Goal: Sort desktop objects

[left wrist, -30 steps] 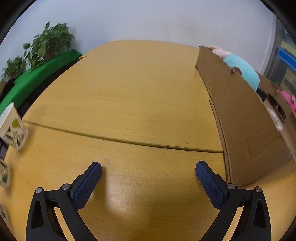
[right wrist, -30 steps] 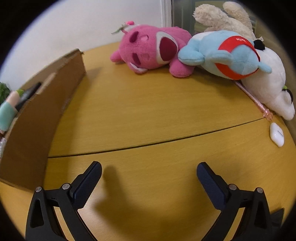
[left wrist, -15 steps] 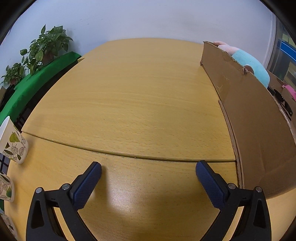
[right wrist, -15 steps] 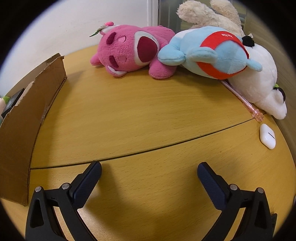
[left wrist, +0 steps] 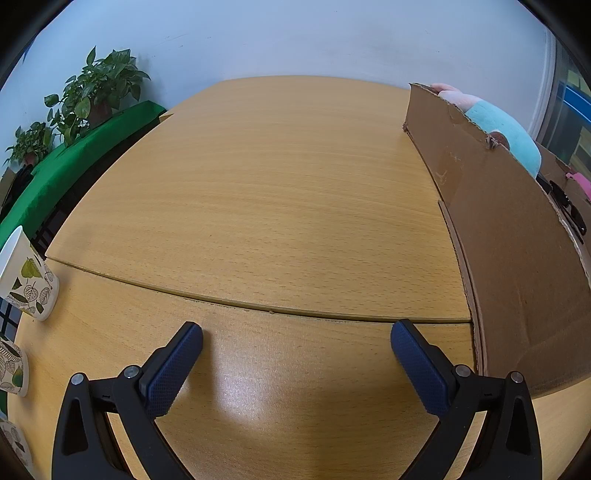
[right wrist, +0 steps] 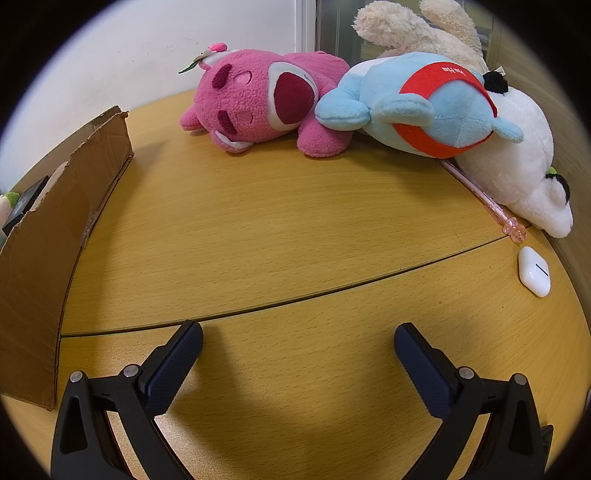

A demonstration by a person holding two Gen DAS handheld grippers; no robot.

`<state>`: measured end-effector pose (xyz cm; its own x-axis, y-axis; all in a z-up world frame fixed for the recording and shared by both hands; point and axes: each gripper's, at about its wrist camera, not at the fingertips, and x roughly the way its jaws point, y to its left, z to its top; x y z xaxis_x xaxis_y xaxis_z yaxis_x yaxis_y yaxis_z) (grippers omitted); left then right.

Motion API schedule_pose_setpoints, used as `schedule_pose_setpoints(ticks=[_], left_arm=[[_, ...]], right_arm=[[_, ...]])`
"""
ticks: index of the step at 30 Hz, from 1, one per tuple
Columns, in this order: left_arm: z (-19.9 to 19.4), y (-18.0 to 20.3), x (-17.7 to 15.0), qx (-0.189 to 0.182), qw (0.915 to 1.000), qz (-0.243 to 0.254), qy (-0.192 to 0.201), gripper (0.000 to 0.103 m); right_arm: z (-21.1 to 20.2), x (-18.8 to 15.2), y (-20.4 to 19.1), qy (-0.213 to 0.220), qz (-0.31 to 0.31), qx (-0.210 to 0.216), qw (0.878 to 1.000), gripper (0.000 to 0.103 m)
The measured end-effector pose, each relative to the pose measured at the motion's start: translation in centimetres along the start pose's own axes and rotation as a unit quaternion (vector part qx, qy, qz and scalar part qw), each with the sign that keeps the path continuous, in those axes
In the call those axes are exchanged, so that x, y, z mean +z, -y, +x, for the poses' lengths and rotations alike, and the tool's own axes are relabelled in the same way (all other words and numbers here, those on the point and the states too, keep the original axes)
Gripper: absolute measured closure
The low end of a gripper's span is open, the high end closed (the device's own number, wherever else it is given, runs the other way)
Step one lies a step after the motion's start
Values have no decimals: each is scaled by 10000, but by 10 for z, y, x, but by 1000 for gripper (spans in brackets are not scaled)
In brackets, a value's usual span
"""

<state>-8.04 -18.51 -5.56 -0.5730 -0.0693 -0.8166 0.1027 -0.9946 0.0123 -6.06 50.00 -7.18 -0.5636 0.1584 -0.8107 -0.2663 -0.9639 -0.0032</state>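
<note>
My right gripper point(right wrist: 297, 338) is open and empty above the wooden desk point(right wrist: 280, 229). Ahead of it lie a pink plush point(right wrist: 266, 99), a blue plush with red bands point(right wrist: 417, 107), a white plush point(right wrist: 517, 162) and a cream plush point(right wrist: 417, 33). A pink pen point(right wrist: 480, 195) and a white earbud case point(right wrist: 534, 271) lie at the right. My left gripper point(left wrist: 295, 338) is open and empty over bare desk point(left wrist: 266, 192), with the cardboard box point(left wrist: 517, 251) on its right. The box point(right wrist: 48, 225) also shows at the left of the right wrist view.
Leaf-patterned cups point(left wrist: 26, 280) stand at the desk's left edge. Potted plants point(left wrist: 92, 92) and a green surface point(left wrist: 66, 162) lie beyond it. A teal plush point(left wrist: 506, 133) and dark items point(left wrist: 569, 210) sit inside the box. A white wall is behind.
The left gripper has drifted left, so the box slid toward the view's right edge. The right gripper has turned right and closer to the plush toys; the box has moved left in its view.
</note>
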Motion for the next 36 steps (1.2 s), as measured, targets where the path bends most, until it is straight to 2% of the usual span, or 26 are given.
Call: schedule_pose_setpoints(ticks=[36], left_arm=[[-1, -3, -1, -12, 10000, 12, 10, 0]], right_arm=[[1, 3, -4, -5, 24, -40, 10000, 0]])
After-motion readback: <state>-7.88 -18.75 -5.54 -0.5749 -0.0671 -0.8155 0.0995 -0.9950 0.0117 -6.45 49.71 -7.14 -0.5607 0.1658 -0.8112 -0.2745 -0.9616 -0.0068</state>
